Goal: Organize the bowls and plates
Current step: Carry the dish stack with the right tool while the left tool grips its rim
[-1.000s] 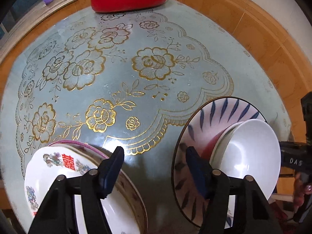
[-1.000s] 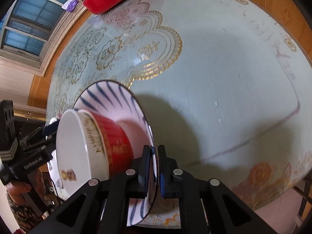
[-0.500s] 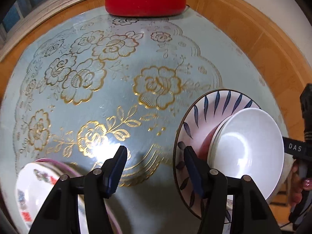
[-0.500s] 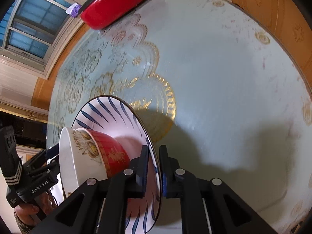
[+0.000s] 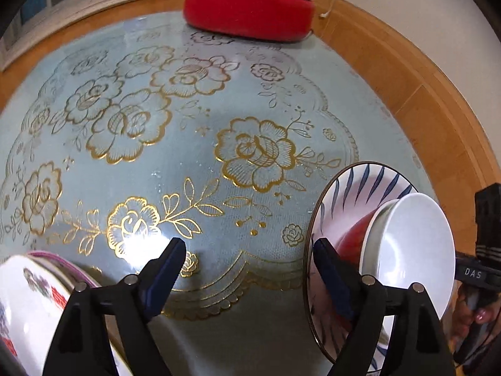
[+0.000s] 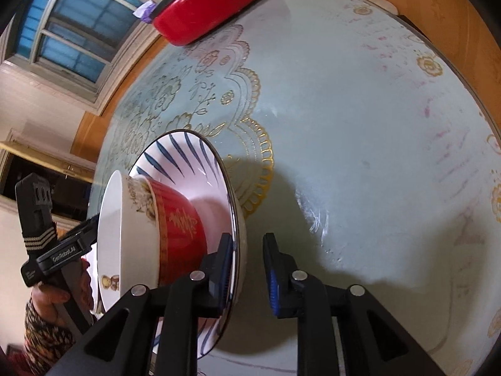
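A white plate with blue leaf strokes (image 6: pixel 188 163) rests on the table with a red-and-white bowl (image 6: pixel 175 228) standing in it. My right gripper (image 6: pixel 249 269) is open, its jaws parted either side of the plate's near rim. The same plate (image 5: pixel 360 181) and bowl (image 5: pixel 410 250) show at the right of the left wrist view. My left gripper (image 5: pixel 247 269) is open and empty above the table, just left of that plate. A white bowl with red characters and a pink-rimmed dish under it (image 5: pixel 28 300) sits at the lower left.
A red round appliance with a dark lid (image 5: pixel 249 9) stands at the table's far edge near a window frame (image 6: pixel 78 31). The table has a pale blue cover with gold roses (image 5: pixel 194 144) and a wooden rim (image 5: pixel 422 94).
My right gripper has opened off the plate's rim, leaving plate and bowl on the table. My left gripper has moved forward and right, away from the white bowl at lower left.
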### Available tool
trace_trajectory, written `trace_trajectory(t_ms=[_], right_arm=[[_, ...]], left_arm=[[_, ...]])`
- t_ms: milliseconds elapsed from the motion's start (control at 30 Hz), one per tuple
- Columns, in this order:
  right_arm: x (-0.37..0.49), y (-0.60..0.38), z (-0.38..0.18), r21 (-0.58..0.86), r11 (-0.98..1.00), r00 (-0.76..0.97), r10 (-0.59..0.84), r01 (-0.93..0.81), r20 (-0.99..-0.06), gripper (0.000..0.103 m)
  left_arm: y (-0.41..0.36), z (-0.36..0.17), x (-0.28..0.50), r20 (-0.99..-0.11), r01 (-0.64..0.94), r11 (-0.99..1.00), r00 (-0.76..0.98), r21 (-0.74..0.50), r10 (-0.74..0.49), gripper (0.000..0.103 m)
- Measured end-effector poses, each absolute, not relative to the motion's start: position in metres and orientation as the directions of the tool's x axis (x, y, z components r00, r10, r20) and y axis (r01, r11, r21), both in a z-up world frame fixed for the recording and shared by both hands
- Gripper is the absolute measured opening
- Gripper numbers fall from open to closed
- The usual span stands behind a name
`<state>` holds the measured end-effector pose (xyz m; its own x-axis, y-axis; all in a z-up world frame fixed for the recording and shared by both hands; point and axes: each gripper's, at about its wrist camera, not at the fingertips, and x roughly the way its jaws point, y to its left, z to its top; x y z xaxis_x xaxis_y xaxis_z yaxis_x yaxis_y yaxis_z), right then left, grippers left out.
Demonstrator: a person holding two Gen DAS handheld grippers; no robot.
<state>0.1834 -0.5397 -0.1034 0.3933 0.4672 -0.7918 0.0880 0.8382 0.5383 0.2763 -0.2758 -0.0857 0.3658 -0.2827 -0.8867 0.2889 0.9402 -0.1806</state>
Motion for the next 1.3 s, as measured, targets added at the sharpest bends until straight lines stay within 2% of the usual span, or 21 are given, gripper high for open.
trace_trajectory(t_ms=[133, 367, 533, 600, 667, 867, 933, 1000, 1067, 1300], right_arm=[[0.185, -0.529, -0.099, 0.485, 0.874, 0.374, 0.440, 0.029, -0.816, 0.020], [0.190, -0.529, -0.103, 0.510, 0.859, 0.370, 0.460, 0.043, -0.807, 0.020], [0.194, -0.531, -0.103, 0.511, 0.859, 0.371, 0.463, 0.037, -0.805, 0.018], [0.196, -0.532, -0.105, 0.522, 0.852, 0.366, 0.472, 0.046, -0.802, 0.016], [0.197, -0.531, -0.106, 0.529, 0.847, 0.355, 0.478, 0.057, -0.803, 0.013], [0.192, -0.533, -0.107, 0.548, 0.834, 0.363, 0.492, 0.065, -0.791, 0.011], [0.191, -0.532, -0.106, 0.539, 0.841, 0.373, 0.484, 0.052, -0.791, 0.012], [0.192, -0.530, -0.105, 0.525, 0.850, 0.374, 0.475, 0.040, -0.797, 0.011], [0.192, -0.529, -0.104, 0.518, 0.855, 0.371, 0.469, 0.037, -0.801, 0.011], [0.191, -0.527, -0.102, 0.496, 0.867, 0.378, 0.443, 0.052, -0.813, 0.011]], left_arm=[[-0.274, -0.087, 0.272, -0.888, 0.316, 0.932, 0.359, -0.175, -0.288, 0.083], [-0.275, -0.090, 0.269, -0.891, 0.318, 0.928, 0.339, -0.193, -0.301, 0.078], [-0.275, -0.092, 0.273, -0.874, 0.296, 0.912, 0.312, -0.283, -0.372, 0.060], [-0.279, -0.092, 0.273, -0.867, 0.304, 0.901, 0.299, -0.309, -0.399, 0.044], [-0.282, -0.092, 0.272, -0.859, 0.310, 0.889, 0.285, -0.337, -0.425, 0.037], [-0.280, -0.100, 0.265, -0.846, 0.309, 0.865, 0.244, -0.395, -0.474, 0.034], [-0.281, -0.103, 0.261, -0.847, 0.326, 0.859, 0.233, -0.395, -0.478, 0.030], [-0.284, -0.103, 0.257, -0.838, 0.349, 0.847, 0.235, -0.401, -0.493, 0.016], [-0.291, -0.098, 0.254, -0.839, 0.368, 0.850, 0.255, -0.376, -0.481, 0.008], [-0.296, -0.095, 0.249, -0.844, 0.384, 0.865, 0.298, -0.322, -0.446, 0.008]])
